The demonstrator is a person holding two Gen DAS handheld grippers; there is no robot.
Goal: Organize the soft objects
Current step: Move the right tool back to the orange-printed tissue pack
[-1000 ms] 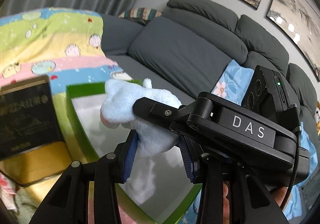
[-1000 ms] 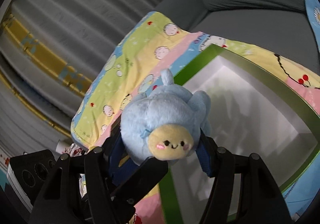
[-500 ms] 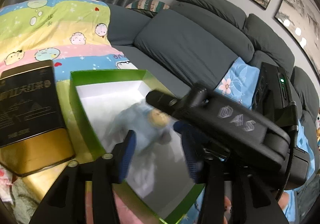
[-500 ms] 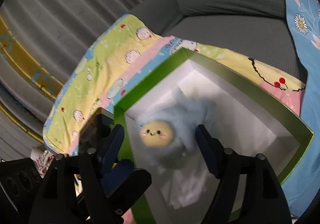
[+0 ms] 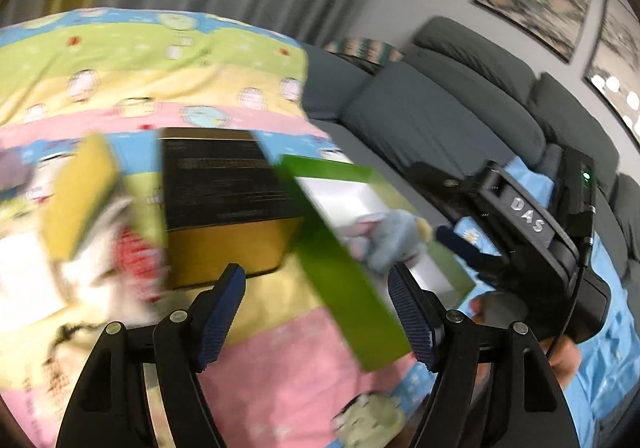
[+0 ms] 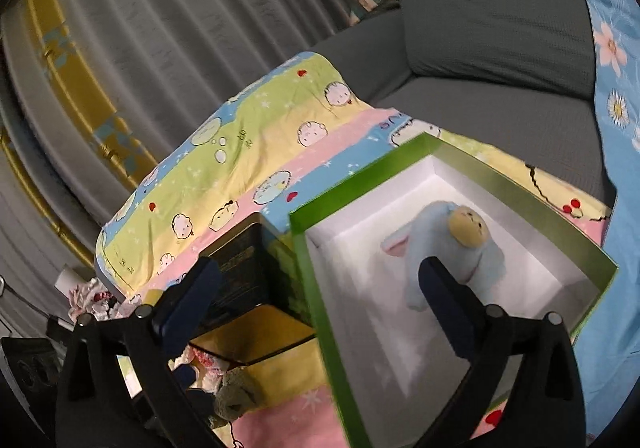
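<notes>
A light-blue plush with a yellow face point(image 6: 448, 252) lies on its side on the white floor of the green-walled box point(image 6: 360, 176). My right gripper point(image 6: 316, 300) hovers above the box's near end. Its jaws are opening and nothing is between them; the plush lies beyond its right finger. The left wrist view is motion-blurred. My left gripper point(image 5: 318, 312) is over the striped cartoon blanket point(image 5: 168, 60), with the box's green wall point(image 5: 340, 260) running between its fingers. Its jaws are opening too and hold nothing. The plush point(image 5: 392, 236) shows past that wall.
A black-and-gold tin point(image 6: 248, 276) sits against the box's left wall. A small grey-green plush point(image 6: 236, 396) and red-and-white cloth point(image 6: 92, 296) lie nearby. A yellow block point(image 5: 80, 200) is blurred at left. A grey sofa point(image 6: 500, 8) with a blue floral cloth point(image 6: 616, 88) stands behind.
Both grippers held the blue plush above the box; they opened and it dropped inside. The left gripper then swung left towards the tin, and the right one drew back and up.
</notes>
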